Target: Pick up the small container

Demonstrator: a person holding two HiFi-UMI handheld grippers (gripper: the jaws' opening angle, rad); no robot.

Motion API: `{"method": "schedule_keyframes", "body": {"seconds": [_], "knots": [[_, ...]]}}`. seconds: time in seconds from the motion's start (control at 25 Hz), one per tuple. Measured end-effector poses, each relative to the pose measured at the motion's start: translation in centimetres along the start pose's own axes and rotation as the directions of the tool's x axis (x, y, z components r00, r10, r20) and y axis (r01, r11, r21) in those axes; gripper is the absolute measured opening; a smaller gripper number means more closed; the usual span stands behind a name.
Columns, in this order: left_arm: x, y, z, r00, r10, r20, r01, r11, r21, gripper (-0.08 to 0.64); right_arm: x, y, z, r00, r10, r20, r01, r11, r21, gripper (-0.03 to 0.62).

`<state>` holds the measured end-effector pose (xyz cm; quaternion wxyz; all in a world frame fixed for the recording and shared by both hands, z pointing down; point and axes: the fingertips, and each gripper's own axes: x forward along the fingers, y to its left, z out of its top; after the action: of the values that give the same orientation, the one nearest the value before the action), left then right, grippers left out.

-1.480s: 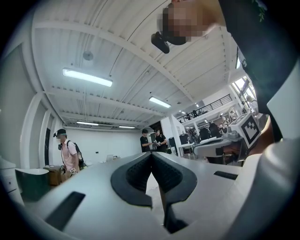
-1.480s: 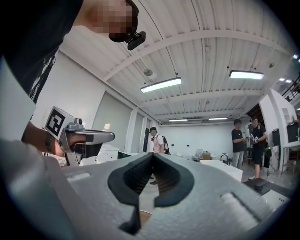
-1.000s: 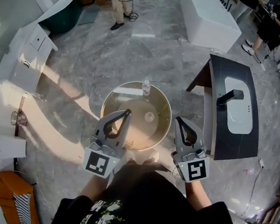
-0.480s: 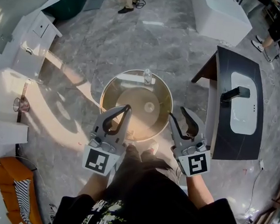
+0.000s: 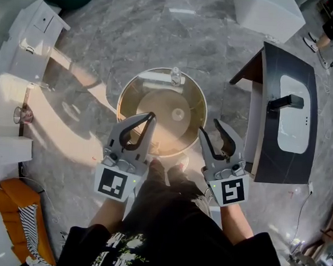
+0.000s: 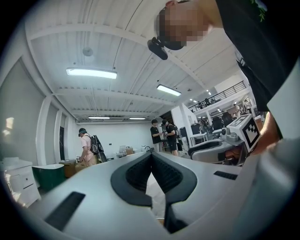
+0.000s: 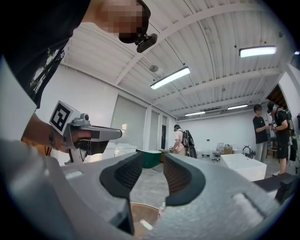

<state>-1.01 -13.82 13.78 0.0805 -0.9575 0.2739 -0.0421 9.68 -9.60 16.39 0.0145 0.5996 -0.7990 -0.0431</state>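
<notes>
A small clear container [image 5: 175, 74] stands at the far edge of a round glass-topped table [image 5: 128, 87], beside a white strip [image 5: 153, 77]. Both grippers hover over the table's near edge, well short of the container. My left gripper [image 5: 151, 116] is shut, its tips meeting with nothing between them; in the left gripper view the left gripper [image 6: 151, 153] points up at the room. My right gripper [image 5: 209, 127] is open and empty. In the right gripper view the container [image 7: 162, 207] shows low between the spread jaws of the right gripper [image 7: 153, 157].
A dark vanity with a white sink [image 5: 291, 111] stands close on the right. A white tub [image 5: 267, 14] is at the back right, white cabinets [image 5: 31, 27] and a glass [image 5: 20, 114] on the left. People stand far back in the room.
The right gripper's jaws have gone from shut to open. Both grippers have moved forward over the table's near edge. The left gripper stays shut.
</notes>
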Motion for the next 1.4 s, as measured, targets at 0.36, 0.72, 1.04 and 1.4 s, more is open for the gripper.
{"method": "schedule_keyframes", "body": {"seconds": [0.36,0.72,1.04,1.4], "knots": [[0.6,1.5,-3.1,1.0,-0.028,-0.014,0.028,1.0,0.009,0.011,2.1,0.6,-3.8,1.0,-0.004,-0.021,0.004,1.0,0.008,0.143],[0.9,2.3,-6.1,0.999,-0.051,-0.006,0.051,0.999,0.017,0.011,3.4,1.9,-7.3,0.999,0.001,-0.043,0.0,0.999,0.033,0.143],[1.6,1.6,-10.5,0.994,-0.103,-0.04,0.102,0.994,-0.026,0.011,4.3,2.7,-11.0,0.995,0.014,-0.094,-0.012,1.0,0.025,0.14],[2.7,1.6,-14.4,0.99,-0.127,-0.064,0.123,0.991,-0.061,0.011,5.3,3.3,-14.9,0.99,0.031,-0.135,-0.024,0.998,0.051,0.14]]}}
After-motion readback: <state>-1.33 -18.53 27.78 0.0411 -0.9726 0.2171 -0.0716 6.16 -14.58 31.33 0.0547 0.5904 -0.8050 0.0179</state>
